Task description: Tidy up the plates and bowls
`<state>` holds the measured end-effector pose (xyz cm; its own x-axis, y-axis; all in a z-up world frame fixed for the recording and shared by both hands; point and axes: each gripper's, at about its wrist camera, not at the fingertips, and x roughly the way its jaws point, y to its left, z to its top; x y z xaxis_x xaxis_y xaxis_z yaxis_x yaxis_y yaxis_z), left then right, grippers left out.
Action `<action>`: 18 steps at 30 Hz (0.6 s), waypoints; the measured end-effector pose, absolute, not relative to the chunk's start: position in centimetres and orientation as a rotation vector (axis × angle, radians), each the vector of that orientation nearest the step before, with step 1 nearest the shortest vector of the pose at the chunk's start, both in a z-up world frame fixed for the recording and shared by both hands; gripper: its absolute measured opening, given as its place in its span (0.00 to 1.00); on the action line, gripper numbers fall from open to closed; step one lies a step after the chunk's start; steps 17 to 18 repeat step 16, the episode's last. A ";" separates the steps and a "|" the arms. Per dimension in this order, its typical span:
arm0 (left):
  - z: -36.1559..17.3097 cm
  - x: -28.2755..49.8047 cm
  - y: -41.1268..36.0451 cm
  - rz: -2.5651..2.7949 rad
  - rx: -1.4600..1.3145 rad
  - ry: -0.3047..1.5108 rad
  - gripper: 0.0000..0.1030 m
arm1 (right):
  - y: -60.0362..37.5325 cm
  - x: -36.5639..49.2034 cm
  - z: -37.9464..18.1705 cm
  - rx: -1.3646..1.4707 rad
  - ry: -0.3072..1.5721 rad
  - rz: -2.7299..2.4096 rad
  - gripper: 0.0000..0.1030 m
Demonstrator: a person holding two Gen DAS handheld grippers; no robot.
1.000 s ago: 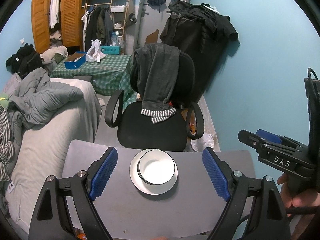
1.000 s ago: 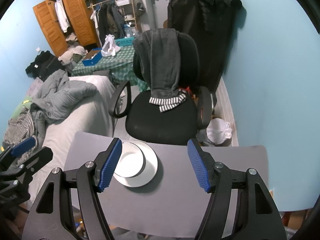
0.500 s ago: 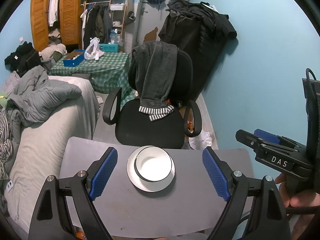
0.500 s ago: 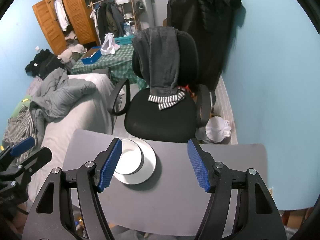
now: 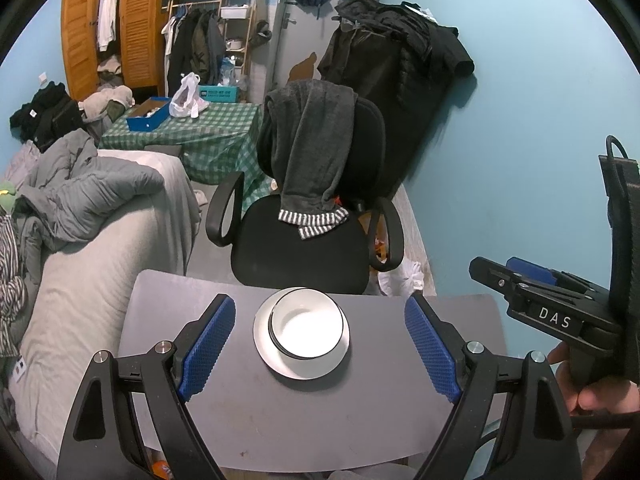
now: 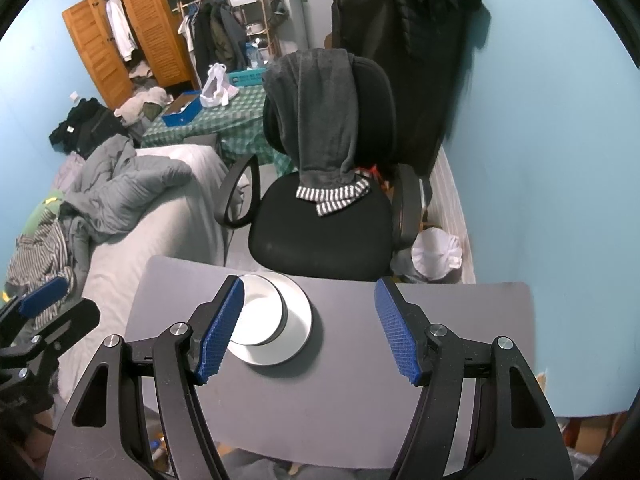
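While both grippers hover above the grey table (image 5: 304, 412), neither one holds anything. Seen from its own camera, the left gripper (image 5: 318, 348) has its jaws spread wide, the blue pads (image 5: 206, 346) standing well apart on either side of the dishes without touching them. The right gripper (image 6: 310, 330) is likewise wide apart and empty, its left pad (image 6: 220, 332) crossing in front of the dishes' left edge in that view; whether it is merely nearer the camera or close to the rim is hard to judge from this angle.

A white bowl (image 5: 306, 324) with a dark rim sits upright on a white plate (image 5: 280, 364), slightly toward the plate's far side, and the pair rests near the far edge of the table, left of its middle in the right wrist view. The bowl looks empty.

From the left camera the right gripper shows again at the right edge, its body marked "DAS", with the person's right hand (image 5: 596, 394) wrapped round the handle.

Behind the table stands a black office chair (image 5: 300, 248) with a grey garment (image 5: 316, 148) draped over its backrest. A bed (image 5: 92, 280) with rumpled grey bedding lies to the left, a green checked tablecloth (image 5: 208, 136) covers a table farther back, and a wooden wardrobe (image 5: 136, 28) stands against the blue wall (image 5: 540, 120).
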<state>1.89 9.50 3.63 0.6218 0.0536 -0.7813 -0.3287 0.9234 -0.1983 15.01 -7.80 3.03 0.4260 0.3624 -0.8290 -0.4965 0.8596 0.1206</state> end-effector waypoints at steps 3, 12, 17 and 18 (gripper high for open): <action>3.6 1.9 9.5 0.225 -0.340 0.876 0.85 | -7.8 15.1 3.0 -0.150 0.996 0.539 0.65; 3.6 1.7 9.4 0.226 -0.340 0.876 0.85 | -7.8 15.3 3.1 -0.151 0.999 0.539 0.65; 3.6 1.5 9.5 0.229 -0.338 0.872 0.85 | -8.4 14.5 2.8 -0.148 1.006 0.535 0.65; 3.6 1.5 9.5 0.229 -0.338 0.872 0.85 | -8.4 14.5 2.8 -0.148 1.006 0.535 0.65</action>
